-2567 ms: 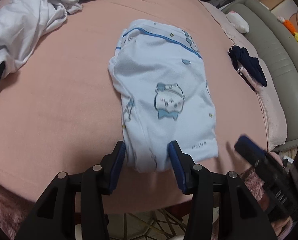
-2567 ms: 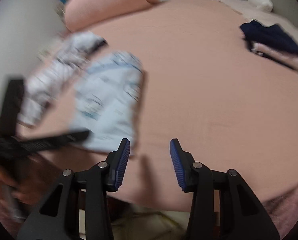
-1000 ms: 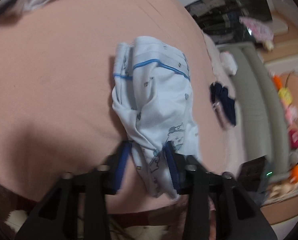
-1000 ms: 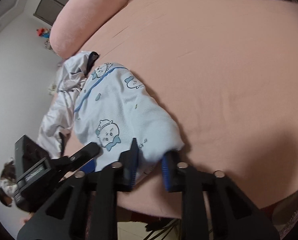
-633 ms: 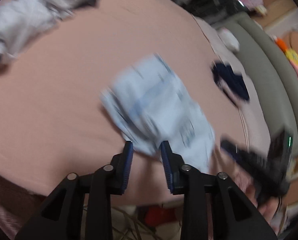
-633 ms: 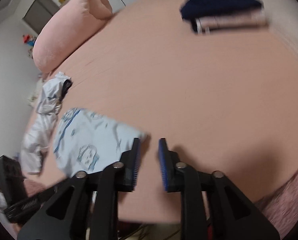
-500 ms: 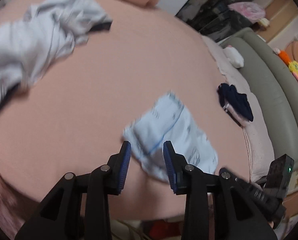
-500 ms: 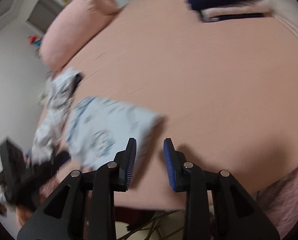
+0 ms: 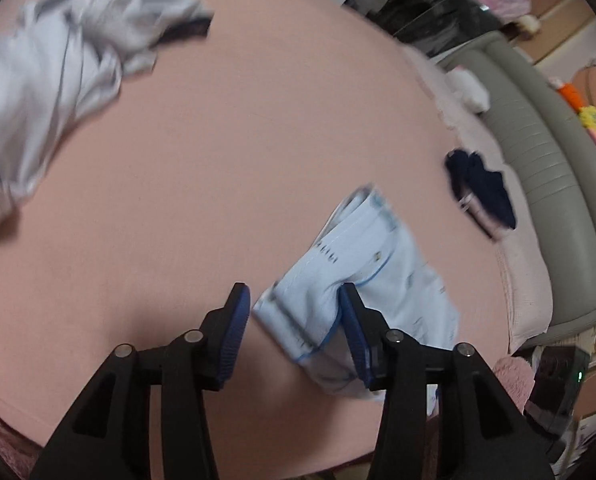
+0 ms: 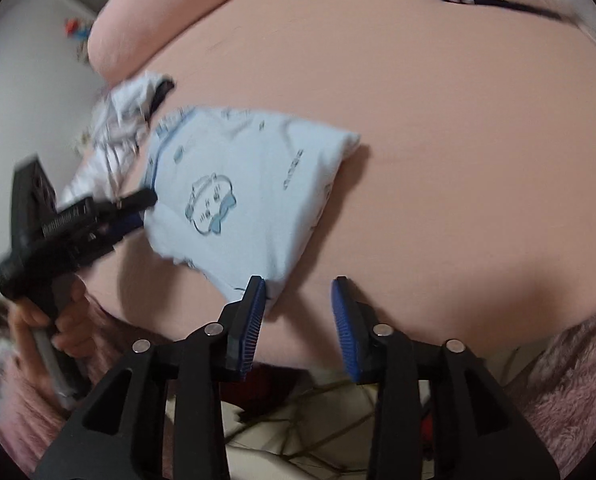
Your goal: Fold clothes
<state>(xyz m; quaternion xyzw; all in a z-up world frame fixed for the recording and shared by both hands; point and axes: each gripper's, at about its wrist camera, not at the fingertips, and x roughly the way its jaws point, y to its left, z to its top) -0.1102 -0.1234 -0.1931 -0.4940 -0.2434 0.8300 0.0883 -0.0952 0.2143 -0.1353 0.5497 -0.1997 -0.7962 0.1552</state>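
A folded light-blue garment (image 9: 378,264) with a cartoon print (image 10: 233,184) lies flat on the pink bed sheet (image 9: 217,160) near its front edge. My left gripper (image 9: 293,320) has its jaws opening. A corner of the garment lies between them, with a gap at the left pad. In the right wrist view the left gripper (image 10: 139,212) is at the garment's left edge, held by a hand (image 10: 37,312). My right gripper (image 10: 298,316) is also opening. Its left fingertip (image 10: 257,300) is at the garment's near corner, and only sheet shows between the pads.
A crumpled pile of white clothes (image 9: 57,60) lies at the far left, also seen in the right wrist view (image 10: 125,120). A navy and pink folded stack (image 9: 482,192) sits to the right. A pink pillow (image 10: 157,12) lies at the head. A grey padded edge (image 9: 538,140) borders the bed.
A second ago both grippers were shut on the garment's near edge and carrying it. Now the garment lies folded on the sheet and both sets of jaws have widened.
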